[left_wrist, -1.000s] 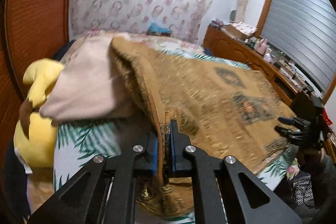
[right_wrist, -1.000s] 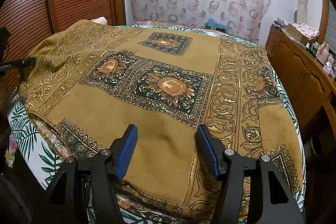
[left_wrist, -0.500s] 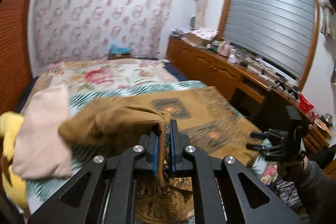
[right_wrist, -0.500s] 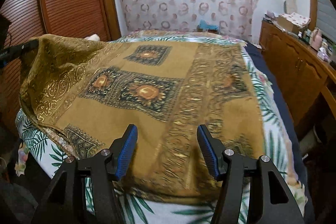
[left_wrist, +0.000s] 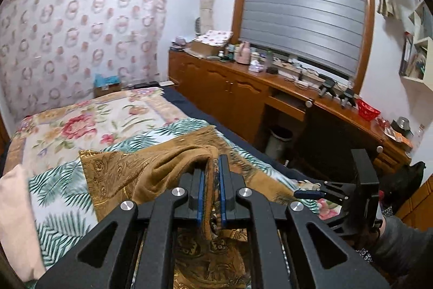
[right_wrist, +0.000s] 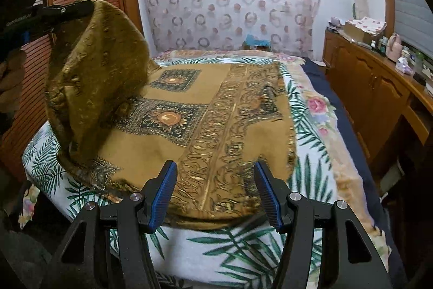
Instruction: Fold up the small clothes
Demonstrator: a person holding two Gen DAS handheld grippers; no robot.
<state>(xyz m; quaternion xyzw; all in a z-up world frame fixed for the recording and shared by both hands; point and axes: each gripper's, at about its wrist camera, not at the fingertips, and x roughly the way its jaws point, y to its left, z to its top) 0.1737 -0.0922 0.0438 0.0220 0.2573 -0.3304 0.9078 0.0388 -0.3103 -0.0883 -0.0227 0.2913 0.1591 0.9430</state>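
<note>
Left gripper (left_wrist: 210, 190) lifts a corner of the brown patterned cloth (right_wrist: 216, 110) off the bed (right_wrist: 243, 251); right gripper (right_wrist: 215, 191) hangs open.

The left gripper's blue pads are clamped on a fold of the cloth, which drapes down from them toward the bed below. The rest of the cloth lies flat on the palm-print bedspread, ahead of and under the right gripper, whose jaws stand apart just above the cloth's near edge, pinching nothing.
</note>
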